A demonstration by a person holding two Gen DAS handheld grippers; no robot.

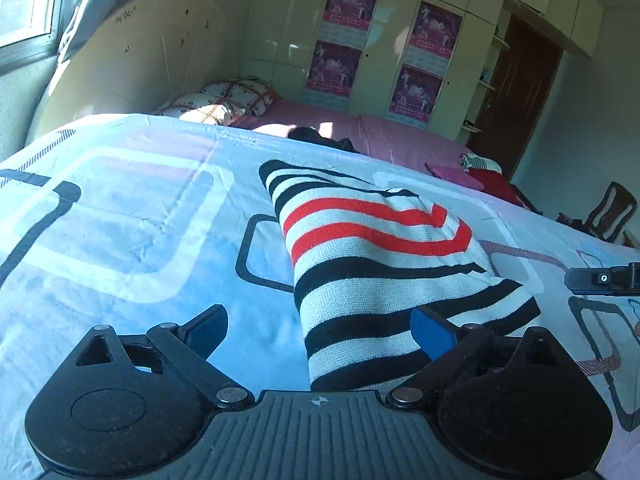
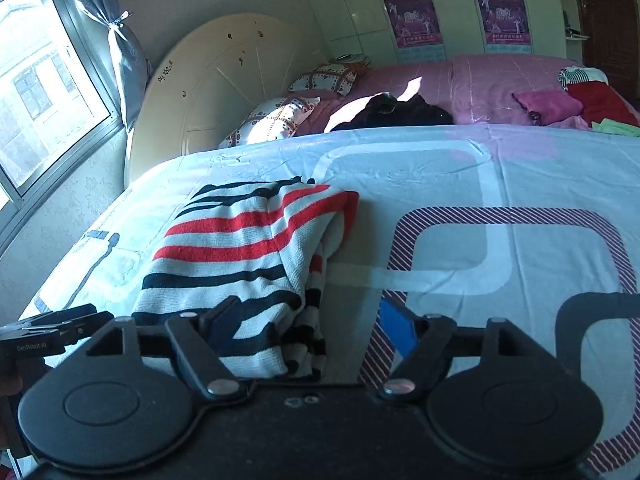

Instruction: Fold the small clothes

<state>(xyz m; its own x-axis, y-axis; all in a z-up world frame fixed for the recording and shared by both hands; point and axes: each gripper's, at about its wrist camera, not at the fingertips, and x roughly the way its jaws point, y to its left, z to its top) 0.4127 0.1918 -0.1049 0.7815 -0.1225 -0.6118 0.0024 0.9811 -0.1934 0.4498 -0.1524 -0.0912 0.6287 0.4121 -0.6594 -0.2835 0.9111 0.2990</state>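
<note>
A small knit sweater with white, black and red stripes lies folded lengthwise on the pale blue patterned bedsheet. It also shows in the right wrist view. My left gripper is open, low over the sweater's near end, its fingers wide apart with cloth between them. My right gripper is open at the sweater's near right edge, one of its fingers over bare sheet. Its tip shows at the right edge of the left wrist view.
Beyond the sheet lies a pink bedspread with a black garment, pink and red clothes and patterned pillows. A headboard and window stand left, a chair right.
</note>
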